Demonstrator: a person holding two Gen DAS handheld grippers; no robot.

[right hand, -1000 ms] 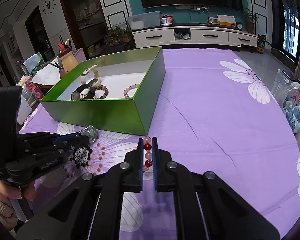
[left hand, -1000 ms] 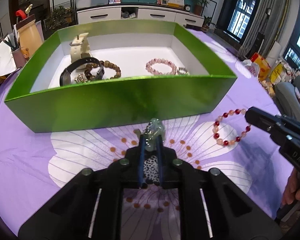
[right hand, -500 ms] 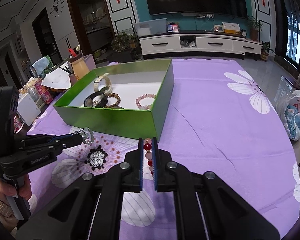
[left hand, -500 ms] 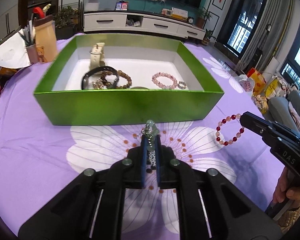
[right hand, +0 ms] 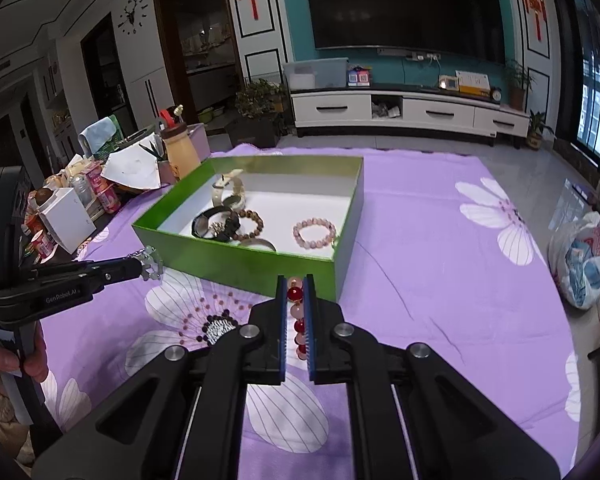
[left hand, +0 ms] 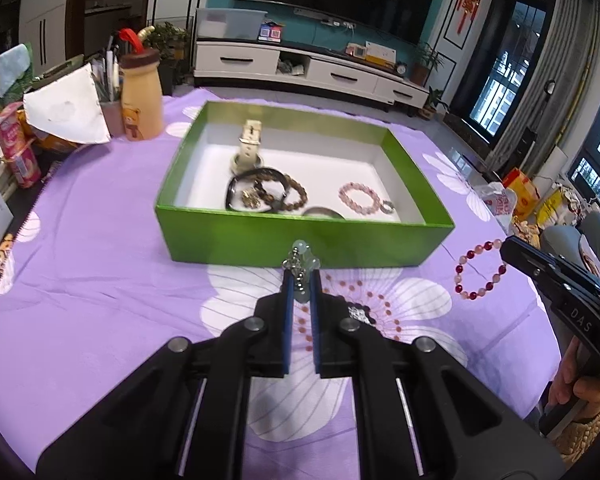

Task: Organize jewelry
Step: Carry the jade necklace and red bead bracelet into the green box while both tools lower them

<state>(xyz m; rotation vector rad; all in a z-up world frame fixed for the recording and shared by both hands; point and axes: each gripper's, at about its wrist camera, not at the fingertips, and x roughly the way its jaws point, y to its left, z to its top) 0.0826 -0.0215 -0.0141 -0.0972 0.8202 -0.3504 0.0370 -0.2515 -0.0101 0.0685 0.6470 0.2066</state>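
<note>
A green box (left hand: 300,240) (right hand: 240,264) stands on the purple flowered cloth. It holds a white watch (left hand: 249,148), a black watch (left hand: 236,192), a brown bead bracelet (left hand: 296,194) and a pink bead bracelet (left hand: 358,199) (right hand: 314,233). My left gripper (left hand: 301,276) (right hand: 142,268) is shut on a pale green pendant (left hand: 302,254) with a silver chain, held above the cloth before the box's near wall. My right gripper (right hand: 295,284) (left hand: 508,246) is shut on a red and pink bead bracelet (right hand: 296,312) (left hand: 480,268), lifted at the box's near right corner.
A tan bottle (left hand: 142,96), a pen cup and snack packs (left hand: 18,148) crowd the table's far left edge. A plastic bag (right hand: 584,256) lies on the floor to the right. A TV cabinet (right hand: 408,114) stands far behind.
Both grippers have risen and pulled back from the cloth with their jewelry. The box now looks smaller and its inside shows more.
</note>
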